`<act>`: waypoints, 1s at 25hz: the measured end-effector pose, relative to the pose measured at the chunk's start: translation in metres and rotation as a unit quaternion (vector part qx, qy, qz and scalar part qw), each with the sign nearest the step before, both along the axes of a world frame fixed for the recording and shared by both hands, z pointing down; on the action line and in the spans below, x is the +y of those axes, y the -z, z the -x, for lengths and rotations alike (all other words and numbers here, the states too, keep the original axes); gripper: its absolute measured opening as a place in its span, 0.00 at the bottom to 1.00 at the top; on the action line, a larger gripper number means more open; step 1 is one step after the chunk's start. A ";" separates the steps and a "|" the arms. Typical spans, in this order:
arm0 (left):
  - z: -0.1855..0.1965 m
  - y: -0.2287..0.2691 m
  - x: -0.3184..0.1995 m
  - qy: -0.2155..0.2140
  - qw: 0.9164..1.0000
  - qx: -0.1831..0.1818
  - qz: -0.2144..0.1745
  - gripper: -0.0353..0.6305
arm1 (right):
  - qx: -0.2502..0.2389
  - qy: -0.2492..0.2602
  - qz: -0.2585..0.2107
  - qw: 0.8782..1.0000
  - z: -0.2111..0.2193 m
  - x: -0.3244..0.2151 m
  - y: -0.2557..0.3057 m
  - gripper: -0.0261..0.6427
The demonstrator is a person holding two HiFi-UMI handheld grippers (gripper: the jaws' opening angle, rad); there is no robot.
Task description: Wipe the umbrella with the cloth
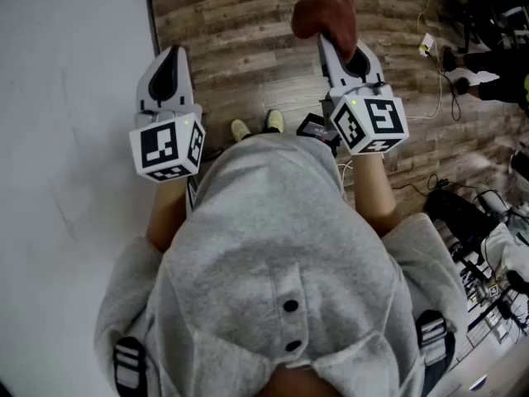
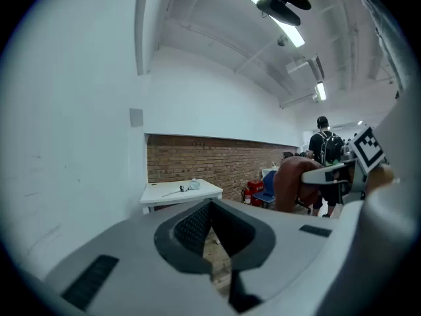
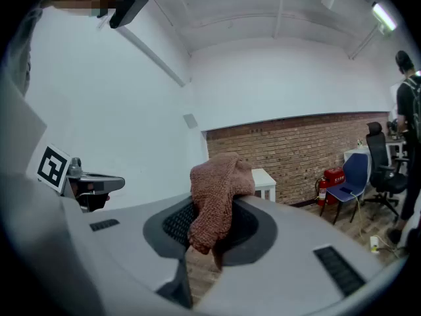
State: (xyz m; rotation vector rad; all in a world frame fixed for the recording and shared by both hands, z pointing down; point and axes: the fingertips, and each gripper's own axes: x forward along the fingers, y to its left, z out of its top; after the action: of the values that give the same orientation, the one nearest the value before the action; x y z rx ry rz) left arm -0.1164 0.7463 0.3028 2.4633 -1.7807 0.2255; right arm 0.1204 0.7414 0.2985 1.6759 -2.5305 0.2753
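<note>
A reddish-brown knitted cloth (image 1: 325, 16) hangs from my right gripper (image 1: 332, 41), whose jaws are shut on it. In the right gripper view the cloth (image 3: 214, 199) bunches above the jaws and droops between them. My left gripper (image 1: 171, 55) is held level beside it, near the white wall, with its jaws shut and nothing between them (image 2: 212, 210). From the left gripper view the cloth (image 2: 293, 184) shows to the right, in the other gripper's jaws. No umbrella shows in any view.
A white wall (image 1: 66, 98) runs along the left. Wooden floor (image 1: 248, 40) lies below, with cables and gear (image 1: 475, 222) at the right. Ahead stand a white table (image 2: 181, 191), a brick wall (image 3: 296, 150), a blue chair (image 3: 352, 180) and a person with a backpack (image 2: 323, 147).
</note>
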 end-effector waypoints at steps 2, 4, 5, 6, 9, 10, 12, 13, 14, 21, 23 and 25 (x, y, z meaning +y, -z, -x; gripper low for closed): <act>0.007 0.001 -0.002 0.000 1.000 -0.001 0.001 0.08 | 0.001 -0.001 0.003 1.000 0.007 -0.001 0.000 0.16; 0.015 0.004 -0.004 0.002 1.000 -0.002 0.000 0.08 | -0.002 -0.005 0.006 1.000 0.014 -0.004 0.002 0.17; 0.020 0.006 -0.006 0.003 1.000 -0.002 -0.002 0.08 | -0.005 -0.006 0.006 1.000 0.018 -0.006 0.005 0.17; 0.025 0.010 -0.007 0.005 1.000 -0.001 -0.004 0.08 | -0.007 -0.006 0.006 1.000 0.024 -0.008 0.007 0.17; 0.044 0.015 -0.011 0.009 1.000 -0.004 -0.011 0.08 | -0.004 0.002 0.001 1.000 0.045 -0.014 0.013 0.17; 0.049 0.015 -0.014 0.009 1.000 -0.006 -0.013 0.08 | 0.000 0.005 -0.003 1.000 0.051 -0.016 0.015 0.17; 0.057 0.016 -0.018 0.007 1.000 -0.008 -0.015 0.08 | 0.009 0.010 -0.010 1.000 0.062 -0.021 0.017 0.17; 0.060 0.017 -0.017 0.006 1.000 -0.008 -0.016 0.08 | 0.012 0.010 -0.013 1.000 0.066 -0.021 0.018 0.17; 0.064 0.016 -0.016 0.006 1.000 -0.006 -0.017 0.08 | 0.013 0.009 -0.014 1.000 0.071 -0.020 0.018 0.16; 0.078 0.015 -0.010 0.003 1.000 0.001 -0.022 0.08 | 0.024 0.004 -0.013 1.000 0.093 -0.014 0.014 0.16; 0.080 0.018 -0.009 0.003 1.000 0.003 -0.025 0.08 | 0.017 0.001 -0.012 1.000 0.093 -0.014 0.013 0.16; 0.080 0.019 -0.011 0.002 1.000 0.003 -0.025 0.08 | 0.004 -0.001 -0.009 1.000 0.095 -0.016 0.011 0.16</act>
State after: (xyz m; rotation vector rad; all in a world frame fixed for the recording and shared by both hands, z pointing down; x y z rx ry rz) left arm -0.1969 0.7351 0.2843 2.4895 -1.8106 0.1746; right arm 0.0253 0.7251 0.2873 1.6834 -2.5322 0.2451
